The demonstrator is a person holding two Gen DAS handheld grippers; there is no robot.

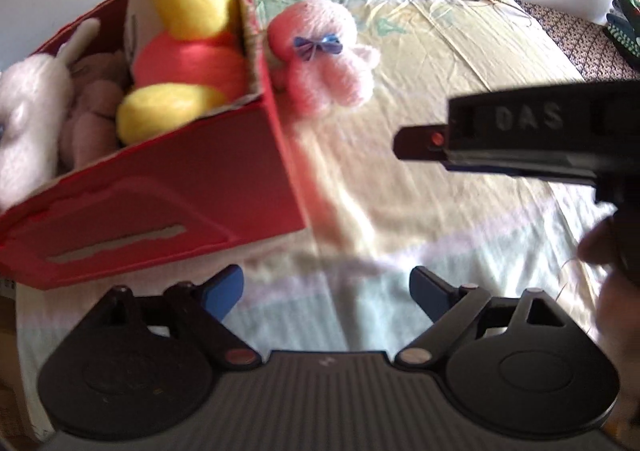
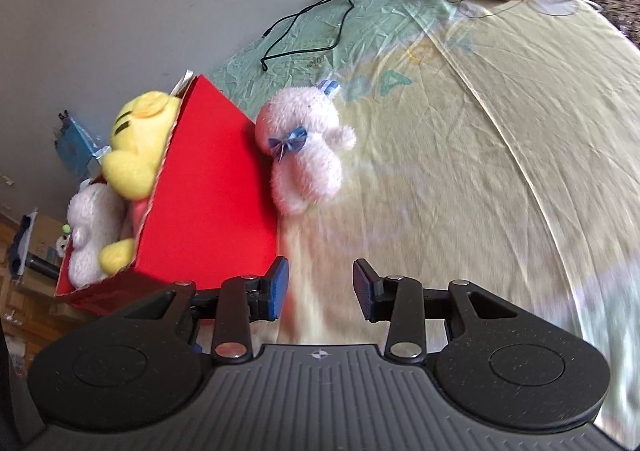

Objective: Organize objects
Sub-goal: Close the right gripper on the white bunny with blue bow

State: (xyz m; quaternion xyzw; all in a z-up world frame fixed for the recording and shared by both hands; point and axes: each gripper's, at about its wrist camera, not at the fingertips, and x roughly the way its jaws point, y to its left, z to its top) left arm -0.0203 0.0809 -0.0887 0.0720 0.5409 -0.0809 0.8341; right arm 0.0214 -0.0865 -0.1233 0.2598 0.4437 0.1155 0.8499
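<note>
Both jaws spread apart and empty: left gripper (image 1: 326, 291), right gripper (image 2: 320, 287), above a bed (image 2: 460, 171). Red box (image 2: 208, 187) near bed's left edge, stuffed with yellow plush (image 1: 180, 43) and white plush (image 2: 92, 227). Pink plush (image 2: 304, 155) outside, touching box wall.

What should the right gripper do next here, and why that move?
Probably ease the right gripper forward toward the pink plush. It is the only toy lying on the bed sheet, against the outside of the red box, while the yellow plush already sits inside. Both grippers are open and empty.
</note>
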